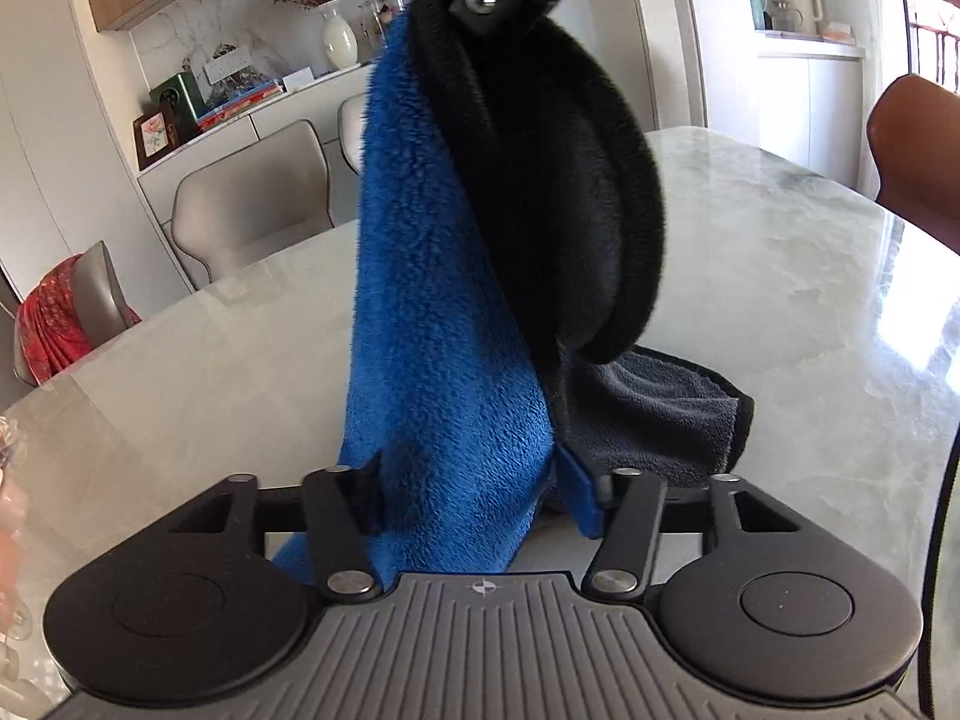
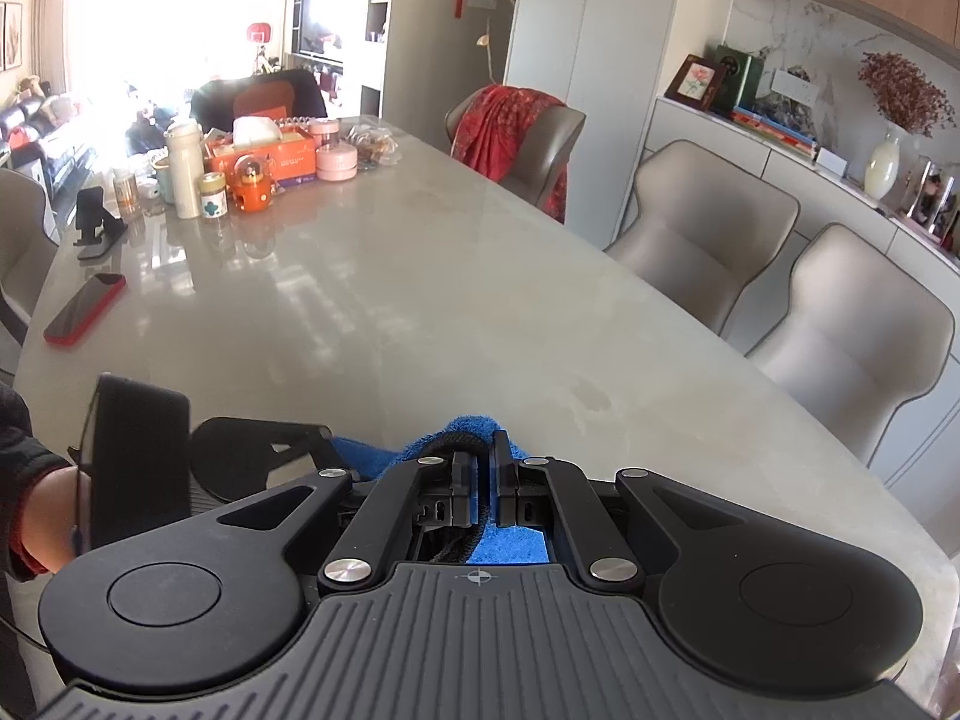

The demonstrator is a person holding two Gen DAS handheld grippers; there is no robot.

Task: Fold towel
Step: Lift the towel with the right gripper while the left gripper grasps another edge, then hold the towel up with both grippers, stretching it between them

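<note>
Towel [image 1: 444,324] hangs above the table [image 1: 780,276], pinched by the right claw [image 2: 485,483].
Left claw [image 1: 474,498] gapes wide around it; the thin edge grip could slip, dropping it.

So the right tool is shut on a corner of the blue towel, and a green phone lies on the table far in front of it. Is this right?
Not quite: the phone is red, not green, as the right wrist view shows. The rest holds: the right tool is shut on a corner of the blue towel, and the phone lies on the table far ahead.
</note>
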